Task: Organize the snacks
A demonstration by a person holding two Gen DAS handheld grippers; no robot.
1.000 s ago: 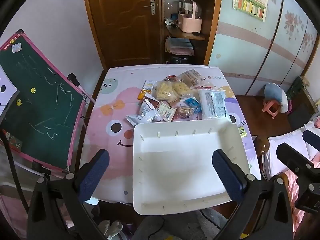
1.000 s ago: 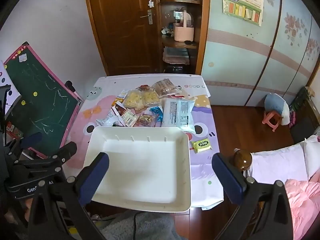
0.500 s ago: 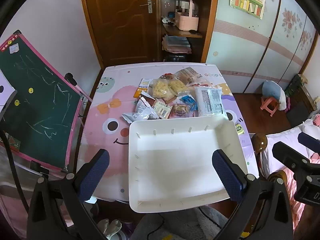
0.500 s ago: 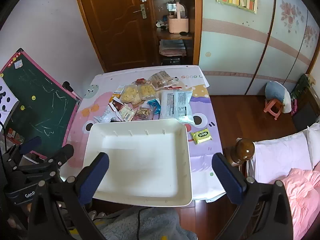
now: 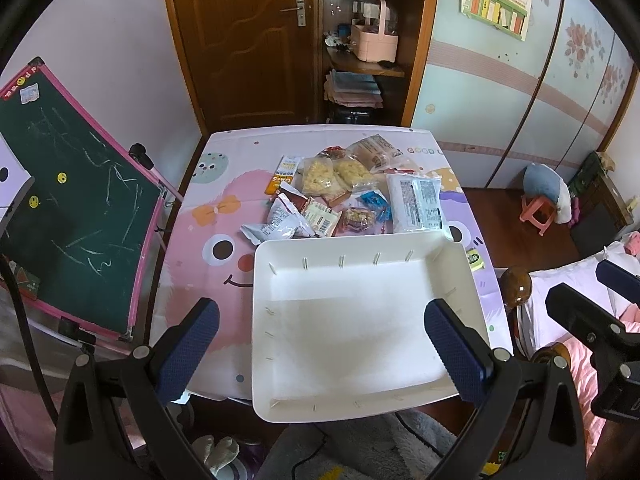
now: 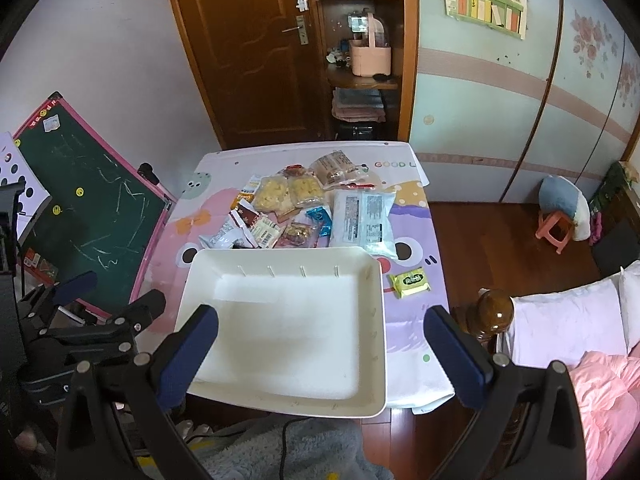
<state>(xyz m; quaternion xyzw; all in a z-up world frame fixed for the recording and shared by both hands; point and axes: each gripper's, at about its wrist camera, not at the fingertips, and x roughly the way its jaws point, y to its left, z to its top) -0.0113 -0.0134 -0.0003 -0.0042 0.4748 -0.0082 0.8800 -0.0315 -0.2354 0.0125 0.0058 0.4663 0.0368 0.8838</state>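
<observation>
left claw [image 5: 322, 344]: wide open, empty | right claw [image 6: 320, 346]: wide open, empty | white tray [image 6: 224, 268]: empty, on worktop [image 6: 412, 320] beside snack packets [image 6: 292, 208]

A white tray [image 5: 360, 320] sits at the near edge of a table [image 5: 208, 216] covered in a cartoon-print cloth, with a heap of snack packets [image 5: 340, 200] just beyond its far rim. The left gripper [image 5: 320, 348] hangs above, jaws spread wide and holding nothing. A green chalkboard [image 5: 76, 196] leans at left; part of the right gripper [image 5: 600, 328] shows at the right edge.
</observation>
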